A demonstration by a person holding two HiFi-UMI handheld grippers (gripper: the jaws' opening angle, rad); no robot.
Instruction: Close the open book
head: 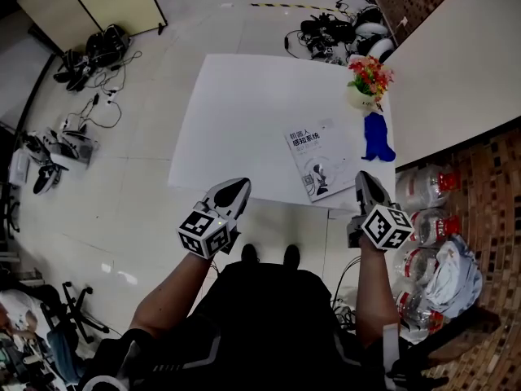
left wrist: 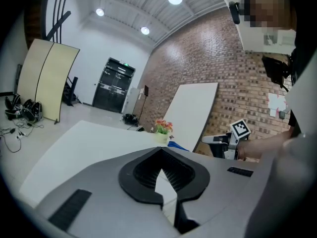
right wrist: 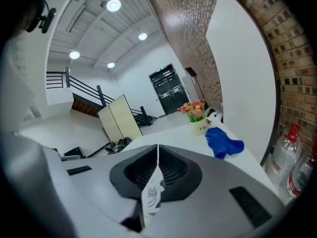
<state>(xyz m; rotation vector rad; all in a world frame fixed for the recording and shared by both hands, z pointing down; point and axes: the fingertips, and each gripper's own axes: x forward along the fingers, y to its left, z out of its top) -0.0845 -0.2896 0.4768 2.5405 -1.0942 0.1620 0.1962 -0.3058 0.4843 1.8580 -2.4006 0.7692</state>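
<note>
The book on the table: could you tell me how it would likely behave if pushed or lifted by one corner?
The book looks thin and soft-covered, so it would probably flex when lifted by a corner. Lying flat on the smooth table, it would likely slide rather than tip.

A flower pot (head: pixel 369 78) and a blue cloth (head: pixel 377 137) are seen at the right edge of the white table (head: pixel 236 112); plastic water bottles (head: pixel 425 187) are gathered lower right, cables (head: pixel 330 29) heaped at top.
</note>
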